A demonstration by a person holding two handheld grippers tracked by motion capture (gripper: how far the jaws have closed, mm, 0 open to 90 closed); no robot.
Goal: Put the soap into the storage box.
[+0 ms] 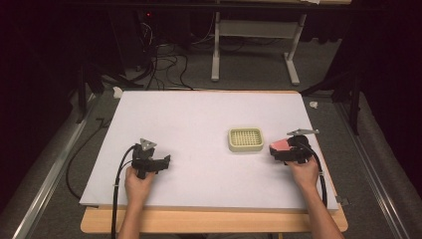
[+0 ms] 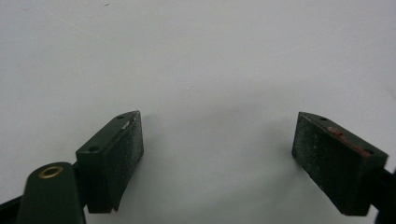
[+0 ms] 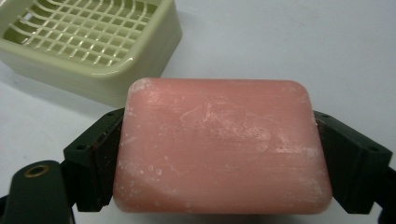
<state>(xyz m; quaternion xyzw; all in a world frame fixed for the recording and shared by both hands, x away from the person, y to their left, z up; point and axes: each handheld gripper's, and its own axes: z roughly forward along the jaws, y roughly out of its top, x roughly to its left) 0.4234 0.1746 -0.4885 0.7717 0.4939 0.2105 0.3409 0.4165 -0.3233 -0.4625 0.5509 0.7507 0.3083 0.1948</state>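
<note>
A pink soap bar is clamped by its two short ends in my right gripper, which is shut on it. In the high view that soap bar shows at the front of the right gripper, just right of a pale green soap dish with a grid floor. The dish lies empty at the upper left of the right gripper view. My left gripper rests low at the table's left front, and its jaws stand wide open over bare white surface.
A white sheet covers the wooden table, whose edge shows along the front. Cables trail from both grippers toward the person. Beyond the far edge lie floor cables and a white desk frame.
</note>
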